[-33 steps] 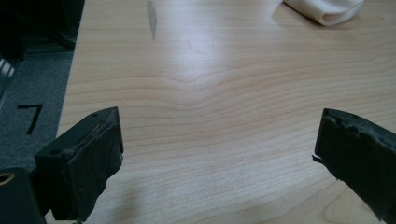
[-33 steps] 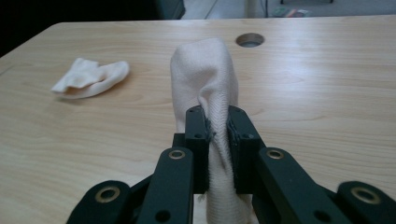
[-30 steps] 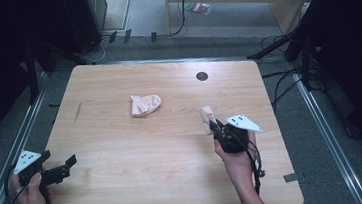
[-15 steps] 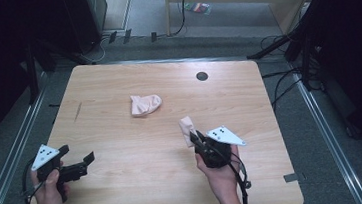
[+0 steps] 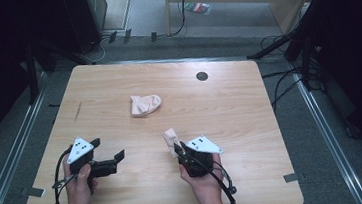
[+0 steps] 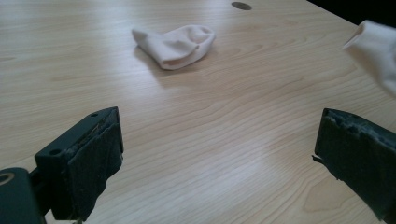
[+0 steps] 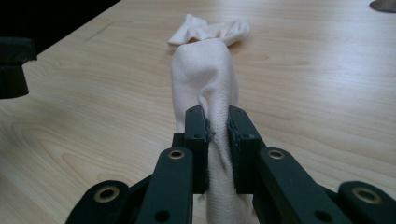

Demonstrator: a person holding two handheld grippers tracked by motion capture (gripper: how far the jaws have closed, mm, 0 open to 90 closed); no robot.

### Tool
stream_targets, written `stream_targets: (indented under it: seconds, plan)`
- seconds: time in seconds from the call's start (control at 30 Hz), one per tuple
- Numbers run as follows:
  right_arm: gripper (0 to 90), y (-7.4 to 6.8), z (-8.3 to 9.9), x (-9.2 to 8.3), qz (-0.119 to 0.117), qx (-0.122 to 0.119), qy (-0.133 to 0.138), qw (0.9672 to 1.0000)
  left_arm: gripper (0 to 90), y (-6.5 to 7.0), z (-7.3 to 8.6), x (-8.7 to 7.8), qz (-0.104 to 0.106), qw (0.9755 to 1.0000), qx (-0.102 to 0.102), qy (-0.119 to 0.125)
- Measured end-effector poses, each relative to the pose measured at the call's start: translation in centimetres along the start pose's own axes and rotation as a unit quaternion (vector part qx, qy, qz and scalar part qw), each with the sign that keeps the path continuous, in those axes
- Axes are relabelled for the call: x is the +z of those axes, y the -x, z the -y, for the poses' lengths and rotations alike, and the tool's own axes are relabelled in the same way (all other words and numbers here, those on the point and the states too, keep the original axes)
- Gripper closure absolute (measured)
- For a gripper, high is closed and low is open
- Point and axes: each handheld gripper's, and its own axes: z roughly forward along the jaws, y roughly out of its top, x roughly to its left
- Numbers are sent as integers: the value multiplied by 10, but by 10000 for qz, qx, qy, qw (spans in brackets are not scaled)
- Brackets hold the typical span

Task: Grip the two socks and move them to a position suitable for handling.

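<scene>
At lower left of the high view the left gripper hovers with jaws apart, holding nothing; up in mid-frame one sock lies unpicked, while right of centre the right gripper is clamped on the other sock (pairing seems barely begun)

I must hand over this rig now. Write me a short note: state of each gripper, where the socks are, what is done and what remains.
Right gripper: shut on one pale pink sock, held low over the near side of the table.
Left gripper: open, nothing between its jaws, low over the near left part of the table.
Second sock: lying bunched near the table's middle, untouched.
Done: one sock picked up.
Left: probably to take the held sock with the left gripper too, or to fetch the second sock; nothing is paired or folded yet.
</scene>
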Motion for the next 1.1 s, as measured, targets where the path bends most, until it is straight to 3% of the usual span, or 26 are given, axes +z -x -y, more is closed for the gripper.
stream_targets:
  seconds: [0.17, 0.23, 0.27, 0.37, 0.43, 0.47, 0.5, 0.53, 0.57, 0.6, 0.73, 0.77, 0.83, 0.87, 1.0, 1.1]
  plan:
    - [809, -6, 7, 10, -48, 40, -121, 9999, 14, 11, -4, 11, 26, 10000, 36, 31]
    - [809, -9, 11, 12, -86, 21, -159, 9998, 14, 17, -6, 17, -96, 9999, 14, 105]
    - [808, -12, 13, 14, -93, -2, -182, 9998, 14, 20, -7, 23, -19, 9998, -147, 161]
    - [800, -15, 17, 16, -111, -9, -228, 9997, 14, 26, -6, 29, 54, 9997, -199, 152]
    - [687, -16, 20, 20, -231, 19, -316, 9992, 14, 32, -4, 32, 106, 9998, -93, 106]
    - [616, -14, 21, 22, -400, 12, -376, 9985, 14, 35, -1, 32, 149, 9999, 28, 38]
    - [616, -14, 21, 22, -400, 12, -376, 9985, 14, 35, -1, 32, 149, 9999, 28, 38]
    - [489, -11, 20, 22, -572, 79, -456, 9973, 14, 35, 2, 31, 188, 9998, 26, 7]
    - [489, -11, 20, 22, -572, 79, -456, 9973, 14, 35, 2, 31, 188, 9998, 26, 7]
    - [427, -7, 18, 18, -652, 179, -451, 9967, 14, 34, 5, 29, 220, 9997, 25, -34]
    - [473, 2, 14, 7, -535, 221, -269, 9980, 14, 32, 9, 24, 312, 9995, 50, -27]
    - [568, 10, 10, 1, -515, 305, -166, 9981, 14, 32, 9, 23, 336, 9994, 46, -20]
    - [610, 14, 9, -1, -519, 327, -152, 9980, 14, 31, 9, 23, 364, 9993, 29, -61]
    - [692, 20, 8, -4, -585, 239, -163, 9979, 14, 31, 9, 23, 442, 9990, 1, -91]
    - [742, 22, 14, -6, -698, 172, -381, 9967, 14, 32, 11, 25, 495, 9986, -15, -165]
    - [674, 22, 23, -1, -543, 20, -598, 9967, 14, 33, 12, 27, 524, 9984, -16, -219]
